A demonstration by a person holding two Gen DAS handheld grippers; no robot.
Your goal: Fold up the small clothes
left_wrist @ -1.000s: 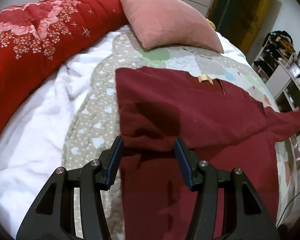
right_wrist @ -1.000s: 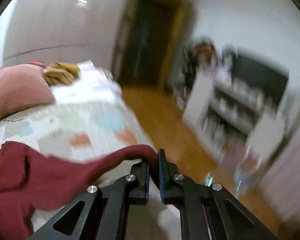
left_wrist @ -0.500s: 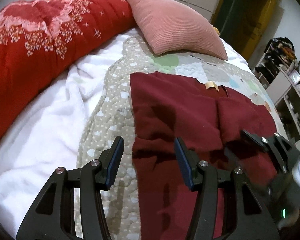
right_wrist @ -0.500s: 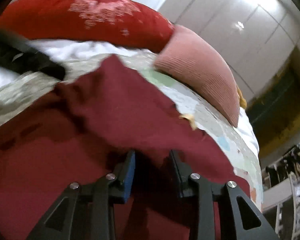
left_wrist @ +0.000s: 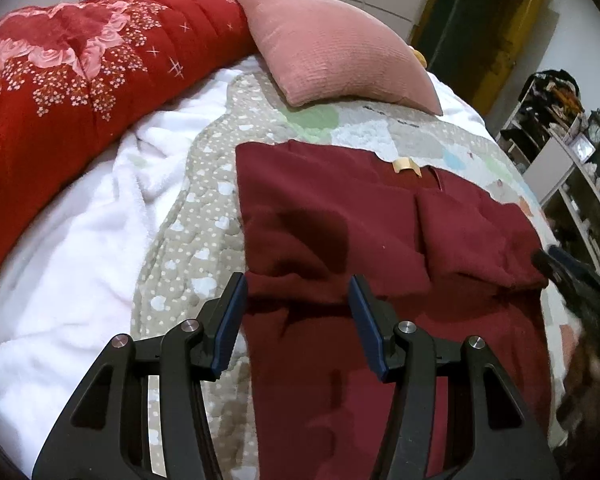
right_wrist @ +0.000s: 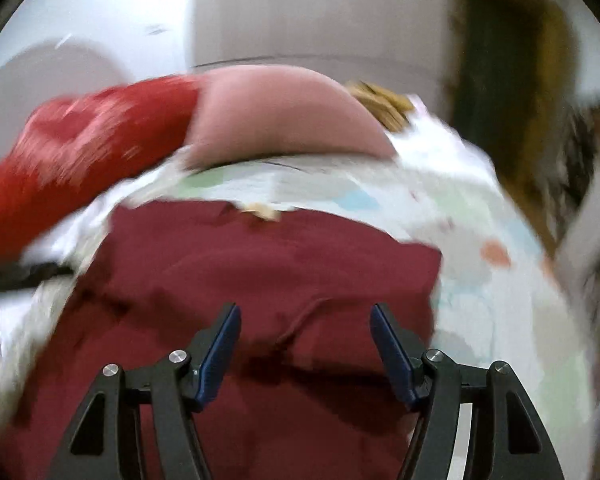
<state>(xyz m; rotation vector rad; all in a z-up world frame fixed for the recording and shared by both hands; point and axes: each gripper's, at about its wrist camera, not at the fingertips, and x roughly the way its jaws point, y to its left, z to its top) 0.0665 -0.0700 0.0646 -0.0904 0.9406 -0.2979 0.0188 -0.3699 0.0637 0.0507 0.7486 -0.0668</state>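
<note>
A maroon shirt (left_wrist: pixel 340 232) with a tan neck label (left_wrist: pixel 406 166) lies flat on the bed, both sleeves folded inward over its body. My left gripper (left_wrist: pixel 296 296) stands open just above the hem of the folded left sleeve, its blue pads clear of the cloth. In the right wrist view, which is blurred, the shirt (right_wrist: pixel 260 264) lies under my right gripper (right_wrist: pixel 306 320). Its jaws are opening and nothing is gripped between them. The right gripper (left_wrist: pixel 556 264) also shows as a dark blur at the shirt's right edge in the left wrist view.
The shirt rests on a patterned quilt (left_wrist: pixel 204 220) over a white fleece blanket (left_wrist: pixel 80 240). A red floral duvet (left_wrist: pixel 80 80) and a pink pillow (left_wrist: pixel 332 48) lie at the far side. Shelves (left_wrist: pixel 572 168) and a doorway (left_wrist: pixel 480 12) stand to the right of the bed.
My right gripper carried the right sleeve across onto the shirt's body, let go of it and drew back toward the right edge, jaws spreading. The left gripper stayed where it was.
</note>
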